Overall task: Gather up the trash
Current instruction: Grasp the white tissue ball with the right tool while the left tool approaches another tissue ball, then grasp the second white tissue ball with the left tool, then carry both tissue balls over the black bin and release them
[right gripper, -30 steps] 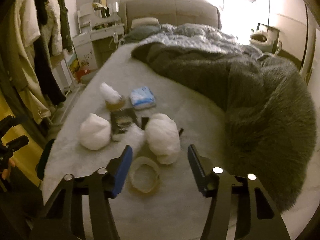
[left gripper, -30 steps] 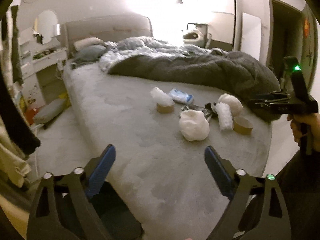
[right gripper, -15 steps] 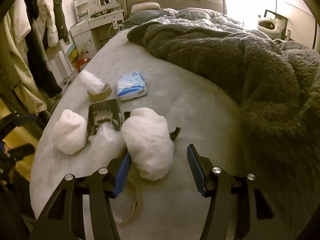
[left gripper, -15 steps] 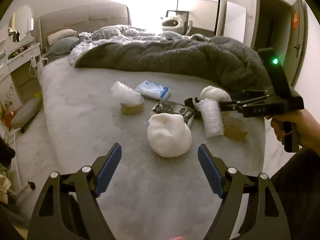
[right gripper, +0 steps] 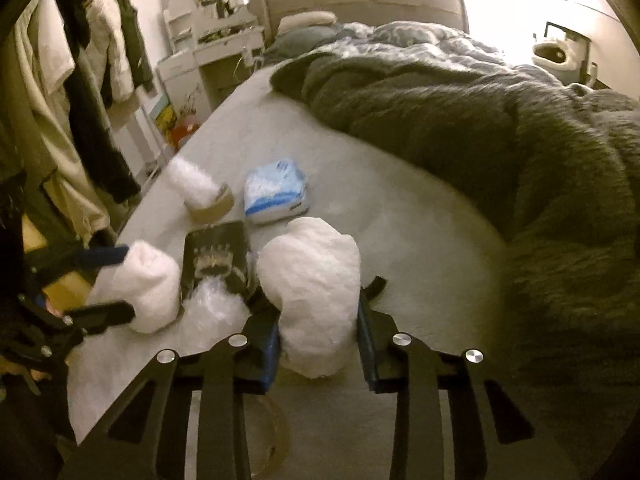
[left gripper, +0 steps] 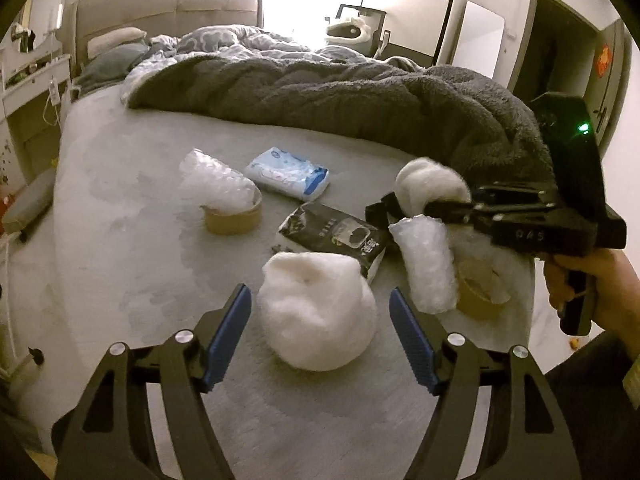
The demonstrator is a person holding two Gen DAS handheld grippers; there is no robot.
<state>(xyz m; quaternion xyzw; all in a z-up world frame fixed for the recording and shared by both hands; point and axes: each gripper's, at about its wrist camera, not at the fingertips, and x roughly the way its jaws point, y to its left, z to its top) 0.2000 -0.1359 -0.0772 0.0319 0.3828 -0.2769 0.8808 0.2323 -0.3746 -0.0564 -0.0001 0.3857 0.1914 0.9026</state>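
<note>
Trash lies on the grey bed [left gripper: 132,264]. A white fluffy wad [left gripper: 316,312] sits between the blue pads of my left gripper [left gripper: 319,292]. Its jaws are closing, with small gaps still showing on both sides of the wad. The same gripper [right gripper: 116,284] straddles that wad [right gripper: 148,292] in the right wrist view. My right gripper [right gripper: 318,320] is closing on a second white wad [right gripper: 312,280], and both pads press into it. That gripper [left gripper: 420,200] and its wad [left gripper: 428,180] show at the right of the left wrist view, with a hand on the handle.
Between the wads lie a black packet [left gripper: 340,236], a bubble-wrap roll [left gripper: 428,264] and a tape ring [left gripper: 480,296]. Farther back are a tape ring stuffed with bubble wrap [left gripper: 224,196] and a blue-white tissue pack [left gripper: 288,174]. A dark blanket [left gripper: 360,96] covers the bed's far side.
My left gripper has come forward and down until the near wad sits between its fingers. My right gripper's jaws have narrowed from wide apart onto the far wad.
</note>
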